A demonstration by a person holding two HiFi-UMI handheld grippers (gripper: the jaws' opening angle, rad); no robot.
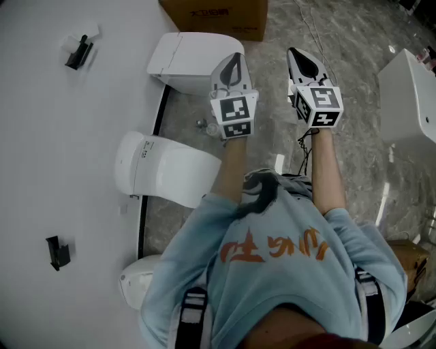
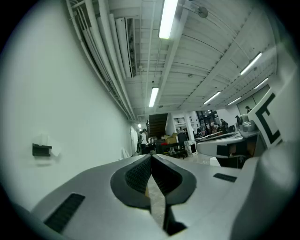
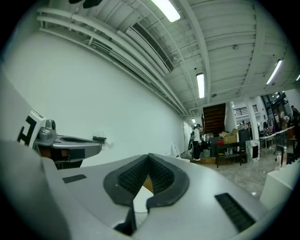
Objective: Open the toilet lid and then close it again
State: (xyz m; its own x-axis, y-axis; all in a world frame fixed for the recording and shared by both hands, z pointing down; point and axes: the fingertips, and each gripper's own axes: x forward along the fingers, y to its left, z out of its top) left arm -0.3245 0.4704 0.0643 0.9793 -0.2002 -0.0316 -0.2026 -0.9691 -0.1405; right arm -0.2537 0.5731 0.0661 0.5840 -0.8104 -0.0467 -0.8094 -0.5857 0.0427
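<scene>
Three white toilets stand along the white wall in the head view. The middle toilet (image 1: 165, 172) has its lid down and sits left of the person. A farther toilet (image 1: 189, 60), lid also down, lies just left of my left gripper (image 1: 231, 63). Both grippers are held level in the air over the marble floor, apart from every toilet. My left gripper (image 2: 151, 161) is shut with nothing between its pads. My right gripper (image 1: 304, 61) is likewise shut and empty, its dark pads (image 3: 136, 176) meeting at the tip. Each gripper view shows the other gripper at its edge.
A cardboard box (image 1: 216, 15) stands beyond the far toilet. A third toilet (image 1: 136, 281) sits near the person's left side. A white fixture (image 1: 409, 95) is at the right. Two black brackets (image 1: 78, 53) (image 1: 58, 252) hang on the wall. People and desks show far down the hall.
</scene>
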